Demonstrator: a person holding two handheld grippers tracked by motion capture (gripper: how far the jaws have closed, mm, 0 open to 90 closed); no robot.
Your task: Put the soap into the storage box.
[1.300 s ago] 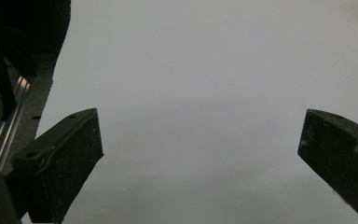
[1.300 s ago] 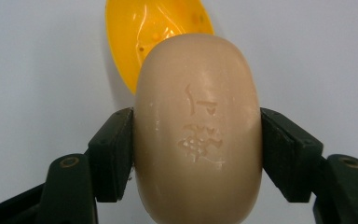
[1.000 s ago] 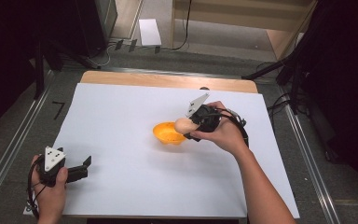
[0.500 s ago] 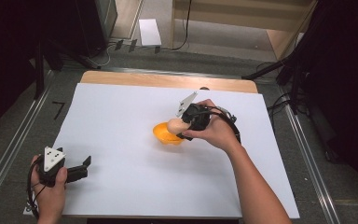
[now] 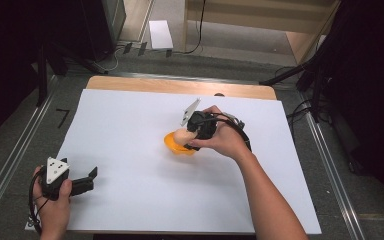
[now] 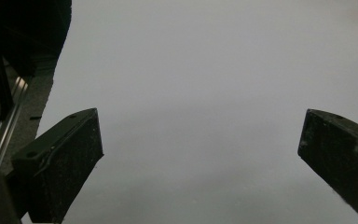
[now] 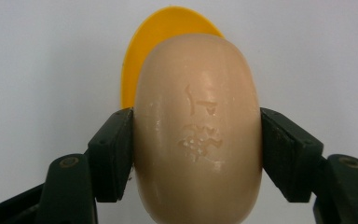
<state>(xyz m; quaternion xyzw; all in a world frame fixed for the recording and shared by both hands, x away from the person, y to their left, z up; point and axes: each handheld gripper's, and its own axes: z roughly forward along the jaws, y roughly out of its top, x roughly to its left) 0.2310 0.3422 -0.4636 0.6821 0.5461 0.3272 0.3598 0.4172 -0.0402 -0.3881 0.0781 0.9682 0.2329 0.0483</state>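
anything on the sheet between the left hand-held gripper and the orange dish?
Nothing: in the high view the white sheet is bare between the left hand-held gripper and orange dish.

Beige oval soap bar with embossed mark, held over shallow orange dish on white table centre

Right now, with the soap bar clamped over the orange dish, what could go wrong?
1. The soap bar is smooth and rounded, and the right hand-held gripper pinches it only at its two sides, so it might squirt out.
2. The orange dish looks light and sits loose on the white sheet; a low approach could nudge it.
3. The dish is mostly hidden behind the bar in the right gripper view, so aiming the drop may be off.
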